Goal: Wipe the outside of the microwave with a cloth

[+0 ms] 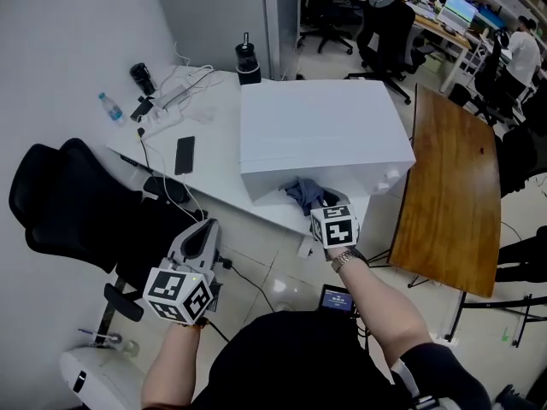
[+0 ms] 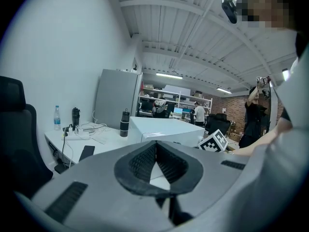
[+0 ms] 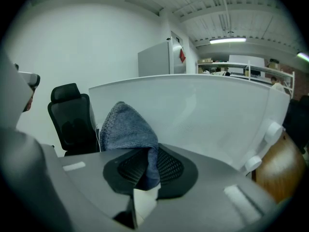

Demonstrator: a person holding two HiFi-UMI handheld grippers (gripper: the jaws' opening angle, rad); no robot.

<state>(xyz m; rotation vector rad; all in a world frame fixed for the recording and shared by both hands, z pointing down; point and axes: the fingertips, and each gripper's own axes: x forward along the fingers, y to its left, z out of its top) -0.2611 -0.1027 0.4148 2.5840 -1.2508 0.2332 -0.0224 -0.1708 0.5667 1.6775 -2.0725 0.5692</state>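
Microwave: plain white box, upright on white worktop, top face bare. Sits at the worktop's 3 o'clock end in head view. Front face turned to 6 o'clock. Two white round knobs, one above the other, at the 3 o'clock edge of that face.

Cloth: grey-blue knit, bunched into a soft peak. Lies at 6 o'clock of the microwave, low before its front face and left of centre. One fold pinched in the jaws of the right gripper, the rest standing up above them. Contact with the face cannot be told.
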